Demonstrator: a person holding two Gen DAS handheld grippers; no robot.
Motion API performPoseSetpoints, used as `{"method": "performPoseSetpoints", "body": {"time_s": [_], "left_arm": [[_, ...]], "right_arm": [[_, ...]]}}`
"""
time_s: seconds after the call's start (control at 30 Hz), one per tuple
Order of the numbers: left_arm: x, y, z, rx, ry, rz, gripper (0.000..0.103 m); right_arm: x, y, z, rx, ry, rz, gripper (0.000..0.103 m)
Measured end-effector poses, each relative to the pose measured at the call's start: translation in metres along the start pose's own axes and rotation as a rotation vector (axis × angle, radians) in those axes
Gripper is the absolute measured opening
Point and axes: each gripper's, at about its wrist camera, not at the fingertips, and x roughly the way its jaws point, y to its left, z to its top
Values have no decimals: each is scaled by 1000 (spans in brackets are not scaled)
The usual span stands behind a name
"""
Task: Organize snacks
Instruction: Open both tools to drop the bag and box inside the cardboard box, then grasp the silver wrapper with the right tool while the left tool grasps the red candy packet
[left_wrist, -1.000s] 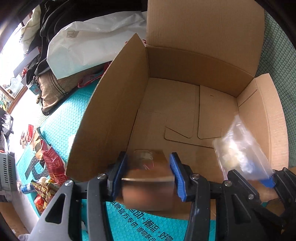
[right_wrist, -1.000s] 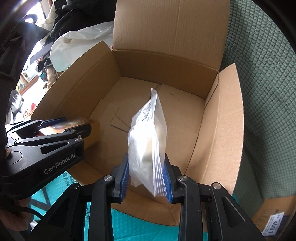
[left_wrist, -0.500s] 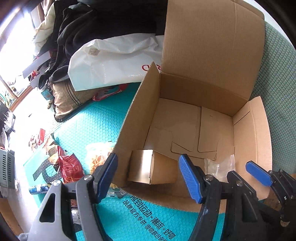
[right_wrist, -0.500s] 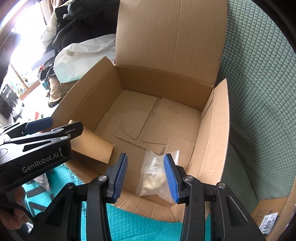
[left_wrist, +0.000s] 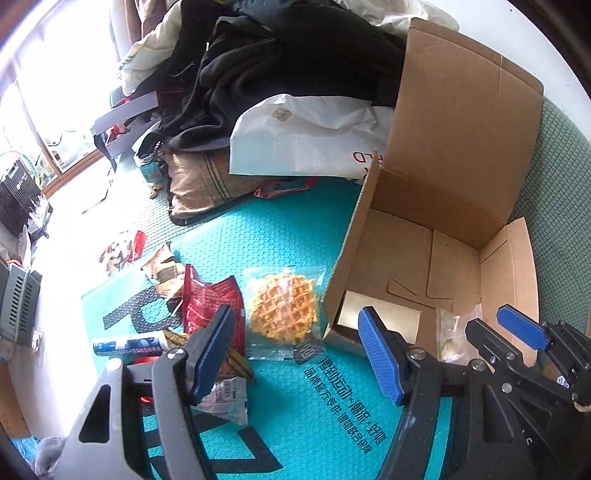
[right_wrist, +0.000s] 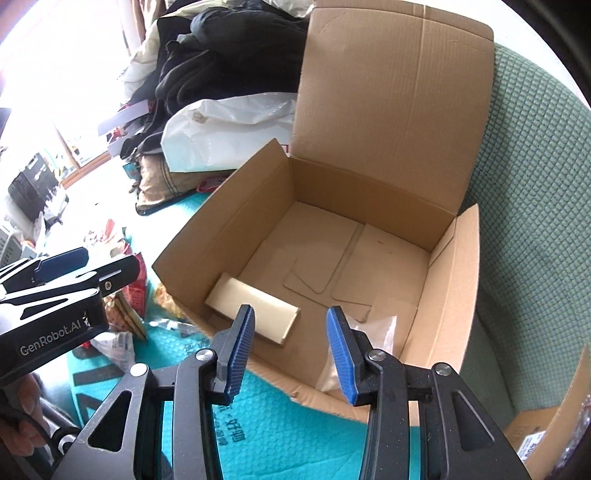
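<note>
Brown cardboard fills both views: an open box (right_wrist: 369, 206) with its lid flap standing up at the back, resting on a teal mat (left_wrist: 280, 229). Two snacks already lie on its floor, a tan carton (right_wrist: 255, 314) in the near left corner and a clear bag (right_wrist: 369, 339) near the front wall toward the right.

The left gripper (left_wrist: 295, 350) is spread wide and holds nothing; it hangs over the mat just outside the box's left wall. The right gripper (right_wrist: 291, 343) is likewise wide and empty, poised above the box's front edge.

The step in hand looks like the turn from dropping items to fetching more. Loose snacks wait on the mat left of the box: a waffle pack (left_wrist: 282, 308) just beside the wall, a red packet (left_wrist: 210, 306) beside it, and a white-and-blue tube (left_wrist: 127, 345) further left.

The next move probably falls to the left gripper: lower onto the waffle pack, which lies flat, so the fingers would need to catch an edge of its wrapper.

Room is fair. The box floor is mostly bare toward the back and right, and the upright side flaps are the edges to clear on the way in. The pile of clothes (left_wrist: 280, 74) and a white bag (left_wrist: 306, 140) behind the mat sit well apart from the path.
</note>
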Motion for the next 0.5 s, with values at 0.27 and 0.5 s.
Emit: {"method": "performPoseSetpoints", "body": {"time_s": [0.27, 0.5], "left_arm": [[-26, 46, -29, -72, -10, 45, 68], [-44, 90, -60, -151, 0, 78, 68]], "right_arm": [[-7, 45, -8, -76, -5, 59, 40], [-8, 90, -19, -152, 7, 127, 40]]}}
